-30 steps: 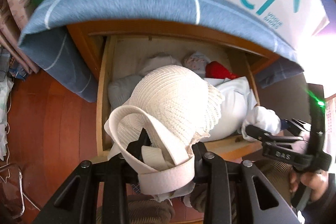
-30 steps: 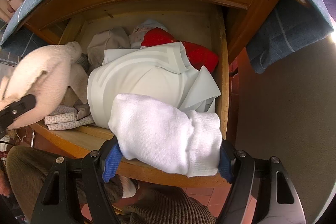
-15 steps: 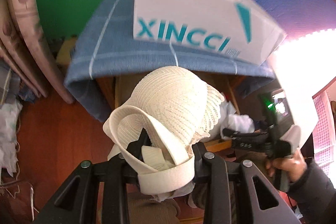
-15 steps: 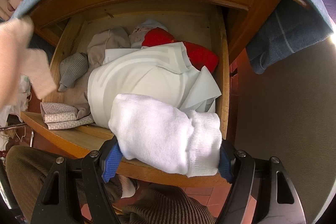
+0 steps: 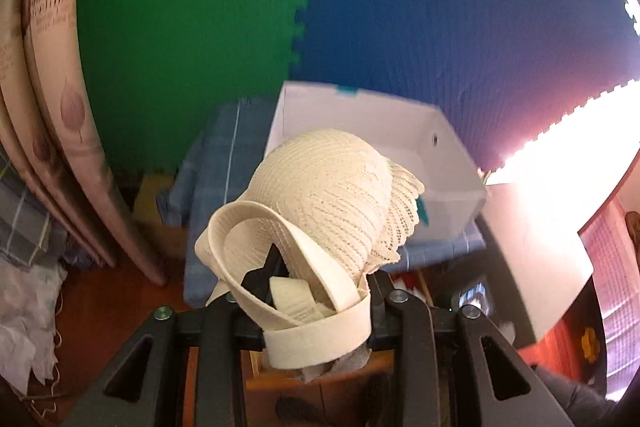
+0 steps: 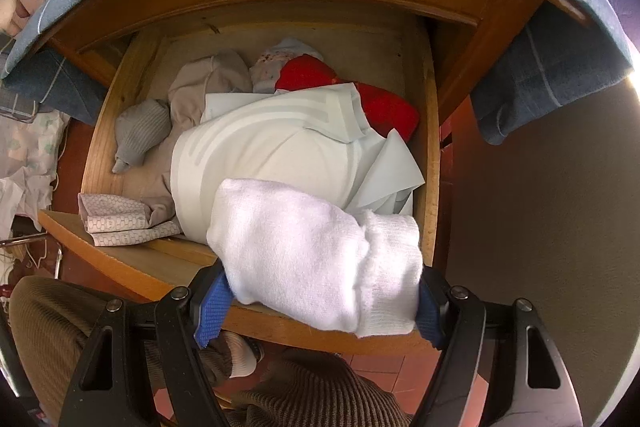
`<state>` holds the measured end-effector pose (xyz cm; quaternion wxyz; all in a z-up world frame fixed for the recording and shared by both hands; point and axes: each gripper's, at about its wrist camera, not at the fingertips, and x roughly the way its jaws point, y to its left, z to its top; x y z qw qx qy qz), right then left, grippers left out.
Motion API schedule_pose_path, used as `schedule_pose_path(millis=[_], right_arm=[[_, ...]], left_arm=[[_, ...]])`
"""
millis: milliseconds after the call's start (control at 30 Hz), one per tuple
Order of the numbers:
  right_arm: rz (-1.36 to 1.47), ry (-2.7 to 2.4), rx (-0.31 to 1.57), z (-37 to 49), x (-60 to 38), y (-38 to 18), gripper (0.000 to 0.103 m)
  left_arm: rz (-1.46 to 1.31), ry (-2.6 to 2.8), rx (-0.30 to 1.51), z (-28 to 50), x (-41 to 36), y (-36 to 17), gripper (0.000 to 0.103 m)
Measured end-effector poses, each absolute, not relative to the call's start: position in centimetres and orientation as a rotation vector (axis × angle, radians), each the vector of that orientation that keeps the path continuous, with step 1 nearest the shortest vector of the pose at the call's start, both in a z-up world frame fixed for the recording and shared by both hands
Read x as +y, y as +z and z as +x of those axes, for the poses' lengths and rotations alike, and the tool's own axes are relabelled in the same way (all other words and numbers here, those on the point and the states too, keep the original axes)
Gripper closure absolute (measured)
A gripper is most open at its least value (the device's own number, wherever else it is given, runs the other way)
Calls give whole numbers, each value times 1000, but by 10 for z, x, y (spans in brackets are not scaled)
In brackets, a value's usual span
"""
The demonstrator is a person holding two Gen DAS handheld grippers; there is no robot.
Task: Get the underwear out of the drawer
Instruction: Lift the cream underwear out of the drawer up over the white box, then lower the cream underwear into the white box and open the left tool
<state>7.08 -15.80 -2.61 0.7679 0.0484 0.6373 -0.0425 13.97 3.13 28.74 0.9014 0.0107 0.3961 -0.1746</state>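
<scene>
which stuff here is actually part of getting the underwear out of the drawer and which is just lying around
Part of the job: cream lace underwear in the left gripper; white rolled garment in the right gripper; open drawer.

Lying about: white box, blue cloth, red garment.

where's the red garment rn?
Right wrist view: red garment lies at the drawer's back right, partly under the pale folded shirt, beside a speckled bundle.

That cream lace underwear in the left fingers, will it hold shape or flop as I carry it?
Probably floppy: the cream lace underwear bunches in a soft mound above the left gripper, and its waistband loops loosely over the fingers. It looks light, being thin openwork. The scalloped lace edge may snag, so ease it off slowly.
</scene>
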Motion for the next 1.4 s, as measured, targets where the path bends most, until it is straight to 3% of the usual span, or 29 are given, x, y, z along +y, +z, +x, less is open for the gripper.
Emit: schedule_pose_path(millis=[367,733,1400], right_arm=[[108,-95,1379,70,-158,-26,30],[128,-95,1376,70,-160,-26,30],[138,-81,1374,70,-160,-27,30]], left_arm=[[29,-376,686,218,2,340,71],[100,-348,851,274,-27,243,71],[-52,-166,1012,282,-23,212,71]])
